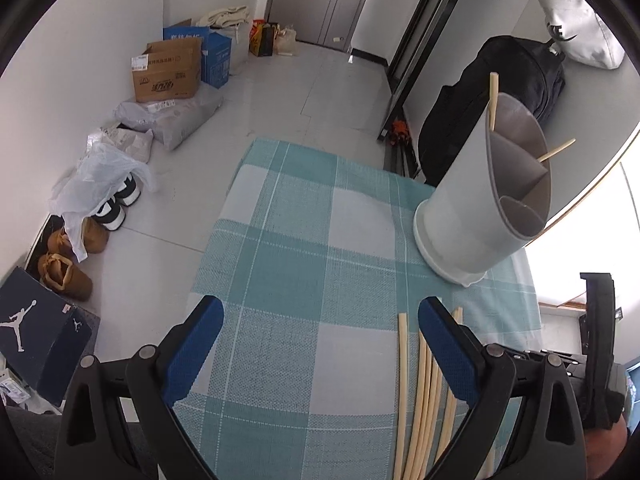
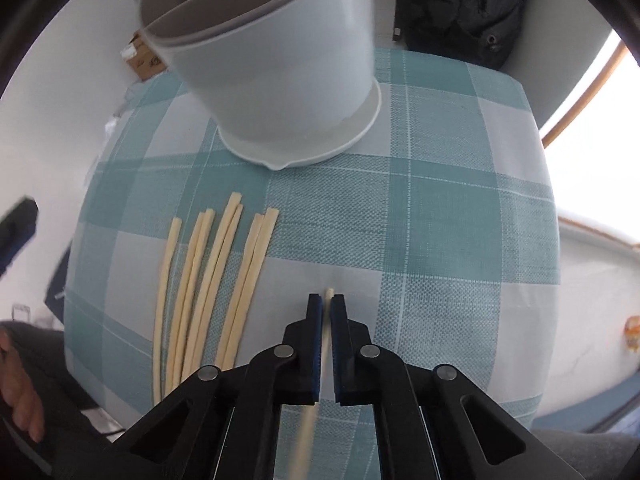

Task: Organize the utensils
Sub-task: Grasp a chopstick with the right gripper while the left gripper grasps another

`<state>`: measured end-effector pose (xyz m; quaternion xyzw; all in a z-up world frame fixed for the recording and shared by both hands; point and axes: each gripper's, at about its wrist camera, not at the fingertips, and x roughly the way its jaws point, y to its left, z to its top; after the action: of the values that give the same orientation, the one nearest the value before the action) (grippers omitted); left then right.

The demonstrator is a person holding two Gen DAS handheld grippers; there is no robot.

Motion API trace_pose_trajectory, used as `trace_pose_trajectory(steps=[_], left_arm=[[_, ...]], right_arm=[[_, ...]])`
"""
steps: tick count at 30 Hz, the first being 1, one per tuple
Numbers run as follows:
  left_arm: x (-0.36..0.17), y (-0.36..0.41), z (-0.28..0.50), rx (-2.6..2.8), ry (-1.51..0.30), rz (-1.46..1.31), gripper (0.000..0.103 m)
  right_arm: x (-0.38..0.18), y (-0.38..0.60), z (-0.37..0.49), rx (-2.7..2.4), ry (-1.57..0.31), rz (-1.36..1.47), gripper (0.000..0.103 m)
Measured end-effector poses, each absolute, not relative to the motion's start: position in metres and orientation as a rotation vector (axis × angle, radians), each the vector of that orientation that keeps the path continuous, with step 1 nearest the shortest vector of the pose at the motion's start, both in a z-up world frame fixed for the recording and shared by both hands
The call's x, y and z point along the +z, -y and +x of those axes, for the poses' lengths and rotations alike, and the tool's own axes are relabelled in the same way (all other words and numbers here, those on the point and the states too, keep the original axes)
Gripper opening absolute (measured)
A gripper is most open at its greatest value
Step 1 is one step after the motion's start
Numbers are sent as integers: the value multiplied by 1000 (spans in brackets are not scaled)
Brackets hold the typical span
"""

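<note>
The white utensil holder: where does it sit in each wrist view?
Left wrist: the utensil holder stands right of centre on the checked tablecloth, two chopsticks poking out of it.
Right wrist: the holder fills the top centre, above the loose chopsticks.
Shared landmark: the black backpack behind the table.

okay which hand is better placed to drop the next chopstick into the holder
Right. The right tool is already shut on a chopstick, with the holder just ahead. The left tool is open and empty beside the loose chopsticks.
</note>
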<state>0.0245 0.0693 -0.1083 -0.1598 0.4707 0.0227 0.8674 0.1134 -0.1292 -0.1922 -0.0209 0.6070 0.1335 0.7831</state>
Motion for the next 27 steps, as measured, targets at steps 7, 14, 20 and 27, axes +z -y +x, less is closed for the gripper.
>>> trace_pose_trajectory(steps=[7,14,20,27], left_arm=[[-121,-60,25,37,-1049,-273,95],[-134,-44,29,-2,-1131,-216,95],[-138,-24,35,-53,-1173,-179,95],[-154,-7,48,-5,-1260,-61,89]], right_arm=[[-176,152,113,337,-1226,112,3],[-148,191,119,409,-1087,312,3],[-134,214,123,468,-1021,486,3],[-124,230,121,523,-947,577,2]])
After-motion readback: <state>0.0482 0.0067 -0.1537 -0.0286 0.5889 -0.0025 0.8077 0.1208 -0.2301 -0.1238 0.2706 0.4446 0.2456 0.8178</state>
